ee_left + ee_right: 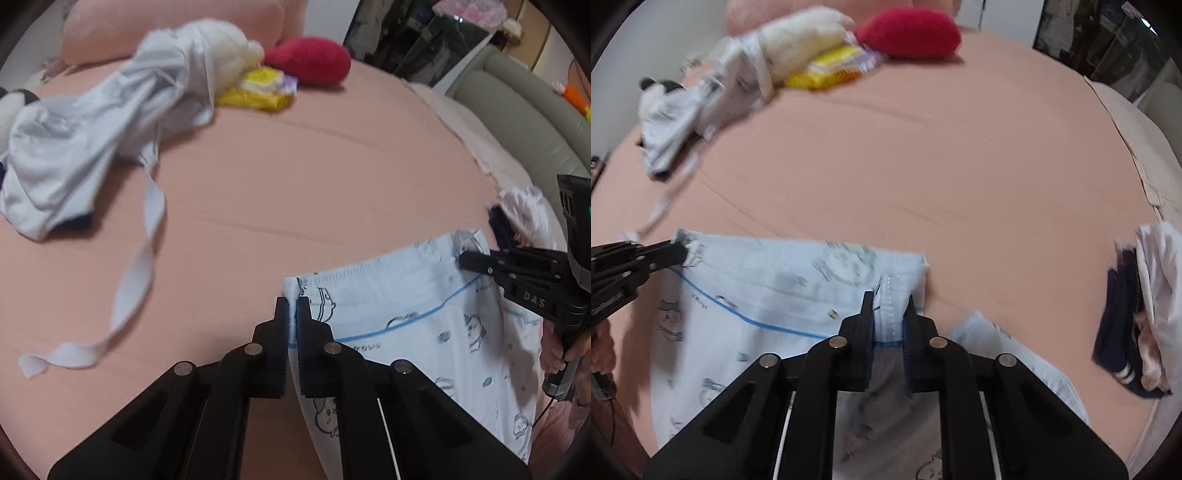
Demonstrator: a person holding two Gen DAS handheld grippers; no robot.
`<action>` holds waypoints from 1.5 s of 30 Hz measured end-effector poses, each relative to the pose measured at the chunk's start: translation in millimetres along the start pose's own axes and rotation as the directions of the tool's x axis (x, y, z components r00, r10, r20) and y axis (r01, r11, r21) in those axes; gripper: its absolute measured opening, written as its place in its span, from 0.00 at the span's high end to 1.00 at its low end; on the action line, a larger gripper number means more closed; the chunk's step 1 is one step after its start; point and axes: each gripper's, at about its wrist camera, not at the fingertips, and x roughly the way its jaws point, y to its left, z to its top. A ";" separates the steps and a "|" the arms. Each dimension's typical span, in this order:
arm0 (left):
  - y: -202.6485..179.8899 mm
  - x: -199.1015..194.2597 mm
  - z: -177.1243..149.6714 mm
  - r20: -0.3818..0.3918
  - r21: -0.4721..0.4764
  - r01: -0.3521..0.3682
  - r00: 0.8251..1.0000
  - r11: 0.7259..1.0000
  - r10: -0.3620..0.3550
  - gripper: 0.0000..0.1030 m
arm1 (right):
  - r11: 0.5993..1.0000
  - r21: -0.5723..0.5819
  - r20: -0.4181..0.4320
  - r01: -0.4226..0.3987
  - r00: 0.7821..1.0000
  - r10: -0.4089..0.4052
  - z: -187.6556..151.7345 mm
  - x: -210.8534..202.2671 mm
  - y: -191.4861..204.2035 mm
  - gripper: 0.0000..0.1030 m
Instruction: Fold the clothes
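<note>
Light-blue cartoon-print garment [406, 317] is lying flat on the pink bed [295, 192], near edge, w/ its hemmed far edge stretched btwn both tongs. Left tongs [292, 306] are pinching the garment's left corner, cloth showing in the thin gap btwn the pads. Right tongs [888, 306] are pinching the right corner, a folded seam bunching up btwn the pads. In the left view the right tongs are reaching in from the right, tip on the cloth's far right corner, w/ a hand [561, 350] gripping the handle. Far left, a crumpled white garment [92, 147] is sprawling w/ a long strap [136, 273] trailing toward the near side. Far side: cream plush toy [221, 51], yellow packet [258, 88], red plush [310, 59]. Right edge of bed: a small pile of dark-blue and white clothes [1137, 325].
</note>
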 end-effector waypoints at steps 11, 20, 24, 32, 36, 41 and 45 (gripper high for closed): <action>43.8 15.2 -2.1 -0.027 -0.181 0.015 0.999 0.983 -0.020 0.92 | 0.930 0.288 0.037 -0.228 0.973 0.227 13.9 37.9 -61.6 0.91; 11.8 -7.1 1.8 0.047 -0.012 0.015 0.999 1.000 -0.014 0.73 | 0.980 0.175 0.107 -0.092 0.992 0.074 20.7 -6.6 -39.0 0.78; -3.5 23.5 -10.5 -0.041 0.057 -0.110 0.993 0.992 0.112 0.73 | 0.984 0.174 0.104 -0.035 0.994 0.017 15.5 -25.1 -33.5 0.73; -55.8 -20.4 -45.2 -0.086 0.173 0.008 0.996 0.985 0.007 0.65 | 0.965 0.256 0.053 -0.064 0.997 0.052 -70.9 -100.8 -20.7 0.72; -52.1 -33.2 -84.5 -0.189 -0.019 0.062 0.980 0.998 -0.065 0.65 | 0.992 0.120 -0.023 -0.030 0.999 0.033 -144.5 -124.4 36.8 0.72; -71.8 -77.4 -154.5 -0.194 -0.097 0.105 0.973 0.990 -0.123 0.65 | 0.995 0.096 -0.048 -0.016 0.999 0.021 -213.5 -140.5 76.3 0.71; -99.4 -106.3 -185.2 -0.150 -0.036 0.140 0.978 0.989 -0.144 0.65 | 0.990 0.139 -0.037 -0.007 0.999 0.012 -243.8 -152.4 78.5 0.70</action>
